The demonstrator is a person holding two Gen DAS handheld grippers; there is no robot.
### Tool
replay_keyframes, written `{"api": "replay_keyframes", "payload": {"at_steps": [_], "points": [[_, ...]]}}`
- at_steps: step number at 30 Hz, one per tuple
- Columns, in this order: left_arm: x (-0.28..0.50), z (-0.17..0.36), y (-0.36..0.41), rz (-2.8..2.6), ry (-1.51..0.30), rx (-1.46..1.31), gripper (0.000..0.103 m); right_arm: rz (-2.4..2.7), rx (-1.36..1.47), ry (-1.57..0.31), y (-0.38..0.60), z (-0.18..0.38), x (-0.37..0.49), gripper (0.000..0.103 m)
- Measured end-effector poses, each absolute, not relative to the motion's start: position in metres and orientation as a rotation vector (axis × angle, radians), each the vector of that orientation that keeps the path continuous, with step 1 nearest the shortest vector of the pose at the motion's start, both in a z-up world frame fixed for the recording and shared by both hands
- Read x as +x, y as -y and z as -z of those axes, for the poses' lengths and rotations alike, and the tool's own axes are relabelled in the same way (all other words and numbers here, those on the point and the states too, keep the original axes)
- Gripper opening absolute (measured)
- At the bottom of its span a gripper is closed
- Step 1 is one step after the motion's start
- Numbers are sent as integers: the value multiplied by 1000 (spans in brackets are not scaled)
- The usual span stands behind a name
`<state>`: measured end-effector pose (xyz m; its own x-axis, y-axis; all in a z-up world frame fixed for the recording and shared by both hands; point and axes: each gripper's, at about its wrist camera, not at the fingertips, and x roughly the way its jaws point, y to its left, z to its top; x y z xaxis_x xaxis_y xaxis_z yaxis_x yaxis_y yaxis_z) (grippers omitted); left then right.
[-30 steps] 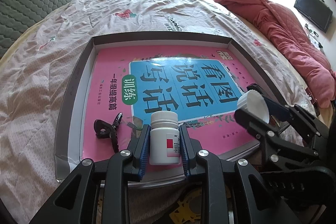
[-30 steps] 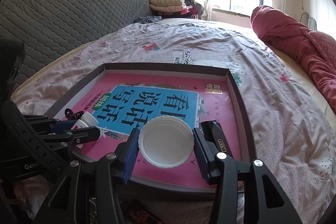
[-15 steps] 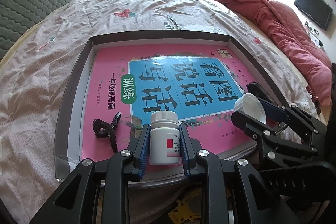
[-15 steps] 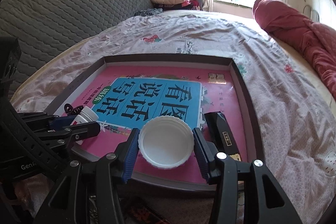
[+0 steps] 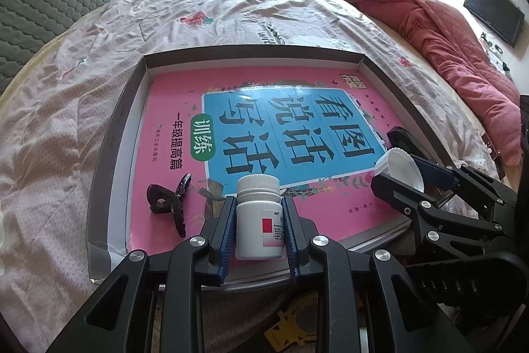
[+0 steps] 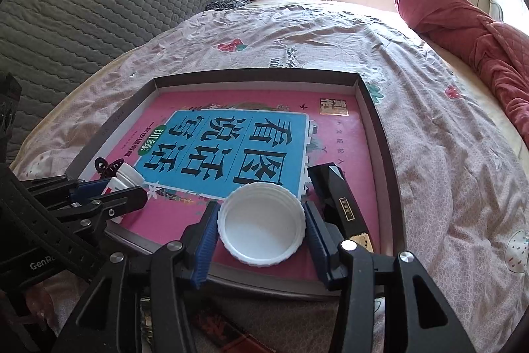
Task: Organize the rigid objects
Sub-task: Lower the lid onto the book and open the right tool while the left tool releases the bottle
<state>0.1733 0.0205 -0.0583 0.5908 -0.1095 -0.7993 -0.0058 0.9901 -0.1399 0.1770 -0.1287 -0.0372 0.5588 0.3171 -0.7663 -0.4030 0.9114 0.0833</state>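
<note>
Over the near edge of the shallow grey tray (image 5: 109, 134), the left gripper (image 5: 259, 230) pinches a white pill bottle (image 5: 259, 220) upright between its 2 blue pads; it has a ribbed cap and a red-patched label. Beside it, the right gripper (image 6: 261, 229) clamps a white ribbed lid (image 6: 261, 229), hollow side showing, above the pink book (image 6: 334, 134).

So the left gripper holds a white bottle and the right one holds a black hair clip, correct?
Not quite. The right gripper holds a white lid, as the right wrist view shows. The black hair clip lies loose in the tray. The left gripper does hold the white bottle.
</note>
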Motion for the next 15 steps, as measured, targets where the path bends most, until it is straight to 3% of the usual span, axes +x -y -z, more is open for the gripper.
{"api": "replay_keyframes", "payload": {"at_steps": [15], "points": [[171, 57, -22, 50, -937, -142, 27, -432, -105, -846, 131, 36, 173, 50]]}}
